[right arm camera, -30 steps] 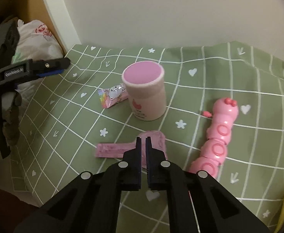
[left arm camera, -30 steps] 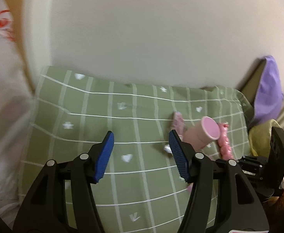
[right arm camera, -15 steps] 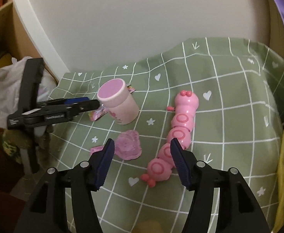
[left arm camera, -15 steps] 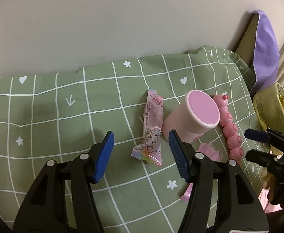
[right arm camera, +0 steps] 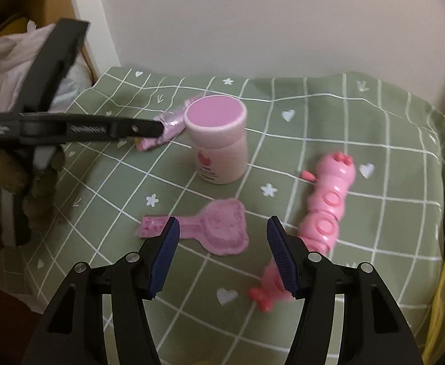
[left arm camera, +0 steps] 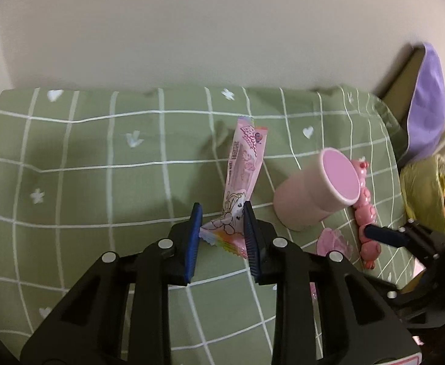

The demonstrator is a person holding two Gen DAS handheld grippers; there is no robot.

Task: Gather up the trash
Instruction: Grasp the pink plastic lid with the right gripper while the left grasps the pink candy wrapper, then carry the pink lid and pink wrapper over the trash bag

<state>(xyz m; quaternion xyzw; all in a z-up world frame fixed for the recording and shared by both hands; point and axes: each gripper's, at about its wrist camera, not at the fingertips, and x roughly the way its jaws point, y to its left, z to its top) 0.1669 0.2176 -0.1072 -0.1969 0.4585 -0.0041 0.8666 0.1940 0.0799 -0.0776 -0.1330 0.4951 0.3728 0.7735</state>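
The long pink printed candy wrapper (left arm camera: pixel 243 179) is lying on the green grid-patterned cloth (left arm camera: pixel 100 152) over the bench, just left of the pale pink cylindrical tub with the pink lid (left arm camera: pixel 316 194). Its long axis is running away from the left wrist camera toward the wall: the rainbow-striped crimped end is pointing back at the camera, the far end is rising slightly off the cloth.

The left tongs (left arm camera: pixel 222 228) have just been closing, and the blue pads are bracketing that near crimped end; the right pad looks to be touching the film, while contact on the left side is hard to judge. The risk here is a thin grab (only the crimp lies between the pads), so the slippery film might be slipping out on the lift. Pushing lower might be pinching the cloth too, and dragging it could topple the tub beside it.

Further out, the right tongs (right arm camera: pixel 222 252) are standing wide apart and empty above a flat pink heart-headed wrapper (right arm camera: pixel 210 228). A pink plastic caterpillar toy (right arm camera: pixel 328 203) is lying just by the right pad, so closing there might snag the toy instead.
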